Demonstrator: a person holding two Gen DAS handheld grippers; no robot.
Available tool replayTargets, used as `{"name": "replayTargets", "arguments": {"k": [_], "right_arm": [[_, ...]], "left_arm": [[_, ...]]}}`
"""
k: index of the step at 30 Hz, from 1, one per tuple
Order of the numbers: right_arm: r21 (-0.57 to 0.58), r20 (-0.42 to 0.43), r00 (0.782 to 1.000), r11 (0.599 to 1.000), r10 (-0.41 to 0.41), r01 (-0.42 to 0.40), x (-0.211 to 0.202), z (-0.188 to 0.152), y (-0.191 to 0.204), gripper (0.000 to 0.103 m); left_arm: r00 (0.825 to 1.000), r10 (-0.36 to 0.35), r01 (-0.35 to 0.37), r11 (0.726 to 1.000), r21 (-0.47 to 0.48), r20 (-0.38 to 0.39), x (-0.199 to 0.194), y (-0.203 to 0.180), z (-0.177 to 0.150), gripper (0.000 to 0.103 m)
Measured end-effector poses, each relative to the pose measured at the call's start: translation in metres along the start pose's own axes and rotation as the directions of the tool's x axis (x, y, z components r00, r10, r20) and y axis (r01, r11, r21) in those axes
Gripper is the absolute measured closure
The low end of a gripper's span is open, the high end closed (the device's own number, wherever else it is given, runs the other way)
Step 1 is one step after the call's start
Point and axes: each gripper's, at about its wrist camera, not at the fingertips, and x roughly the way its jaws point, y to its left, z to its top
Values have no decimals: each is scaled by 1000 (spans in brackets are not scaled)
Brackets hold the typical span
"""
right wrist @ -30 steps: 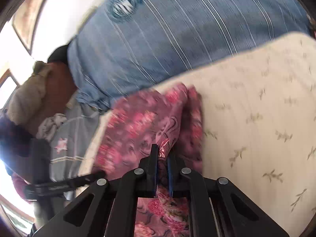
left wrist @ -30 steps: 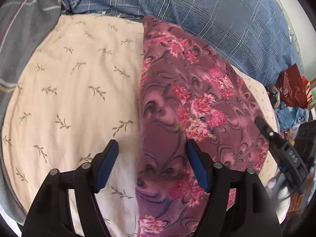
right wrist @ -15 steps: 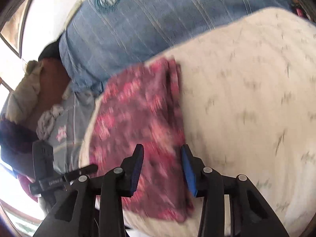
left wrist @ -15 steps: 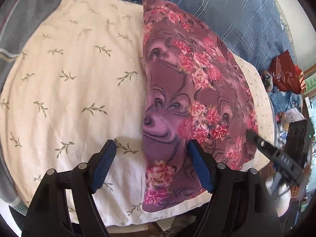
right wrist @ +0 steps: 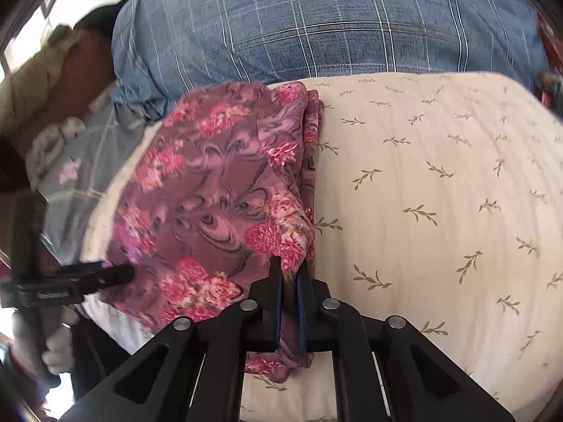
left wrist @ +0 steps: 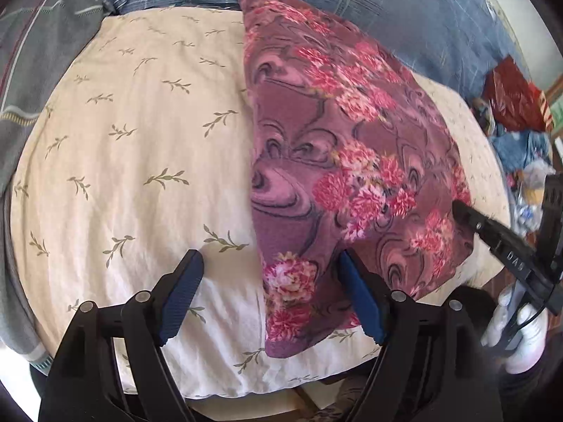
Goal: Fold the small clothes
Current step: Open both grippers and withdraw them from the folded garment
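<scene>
Both tongs flank garment [left wrist: 345, 161] edges: right [right wrist: 289, 281] clamped, left [left wrist: 269, 277] spread.

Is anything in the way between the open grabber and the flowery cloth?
Nothing visible is in the way. The left gripper is open right over the near edge of the cloth, which lies on the cream sheet. The right gripper is already shut on the cloth.
</scene>
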Motion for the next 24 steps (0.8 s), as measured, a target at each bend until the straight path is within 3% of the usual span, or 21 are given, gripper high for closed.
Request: {"name": "replayTargets", "arguments": {"k": [10,13,17,19,22,24], "right_arm": [[27,28,1000,1000,-12,11,-1,-1,-9,93],[29,45,999,999,-27,25,-5,-2,-9,88],[71,79,997,997,-4,-2,-13,-2,-18,87],[120,117,993,992,31,-46,-21,0,-29,87],[230,196,980,969,42,-87,-32,11,-52,77],[254,207,977,962,44,-97,-29,25,-57,64]], "left_arm": [[1000,7,-7,1000,6,-11,9,-16,4,19],[1000,-5,5,1000,-5,-16,7,-16,4,19],[999,-52,51,998,-23,-17,-3,-5,6,19],[997,-75,76,997,-28,24,-16,-1,10,19],[992,-97,99,995,-24,81,-32,2,32,19],[991,-86,89,996,-26,104,-32,2,58,19]]}}
